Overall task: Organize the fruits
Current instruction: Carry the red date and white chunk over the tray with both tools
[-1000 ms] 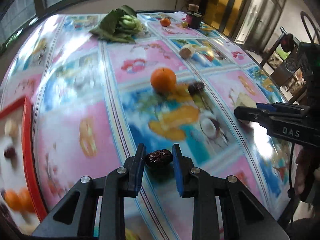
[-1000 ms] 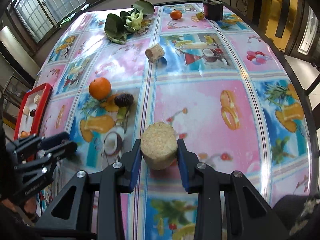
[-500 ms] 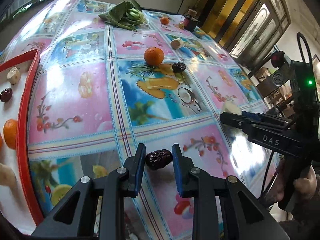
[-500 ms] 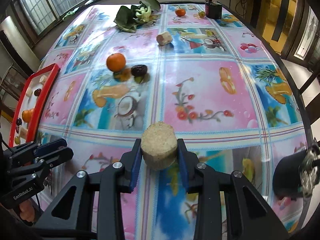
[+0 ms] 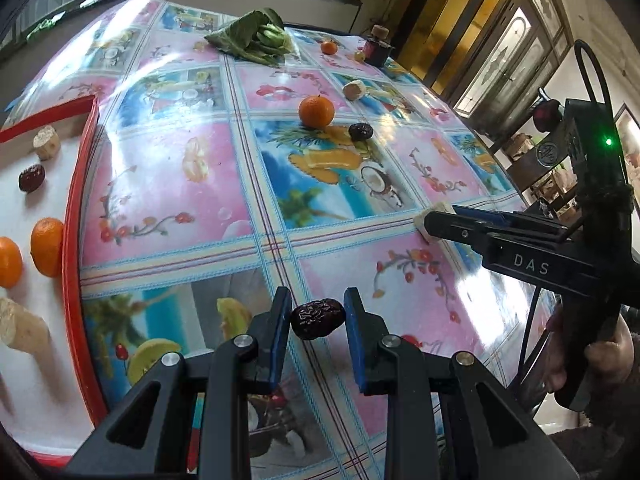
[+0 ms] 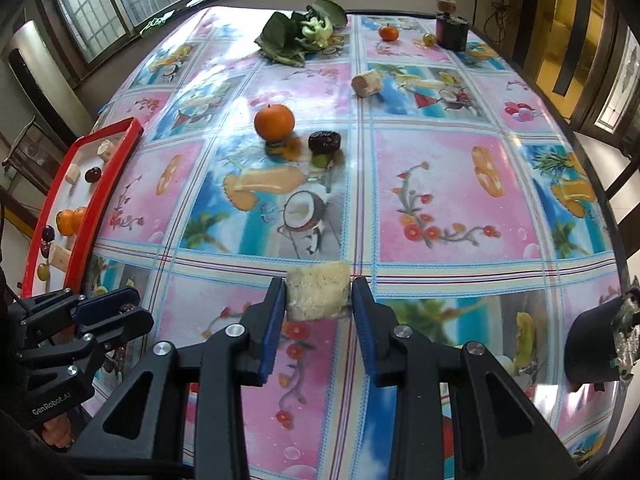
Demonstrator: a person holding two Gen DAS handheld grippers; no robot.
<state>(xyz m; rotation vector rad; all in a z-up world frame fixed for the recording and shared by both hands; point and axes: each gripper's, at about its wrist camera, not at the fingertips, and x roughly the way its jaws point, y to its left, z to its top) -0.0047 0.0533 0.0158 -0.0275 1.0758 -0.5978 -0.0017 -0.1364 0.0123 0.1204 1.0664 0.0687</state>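
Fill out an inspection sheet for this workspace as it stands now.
Surface: table under a glossy fruit-print cloth.
Job's things: red tray at the left edge with oranges, dates and pale chunks; loose orange, date and pale chunk mid-table; small orange at the far end.
Clutter: leafy greens and dark jar at the far end.
Grippers: left hand-held gripper shut on a held date; right hand-held gripper shut on a held chunk.
Cables: black cable looping above the right unit.
Surroundings: windows at the far left, doors on the right.
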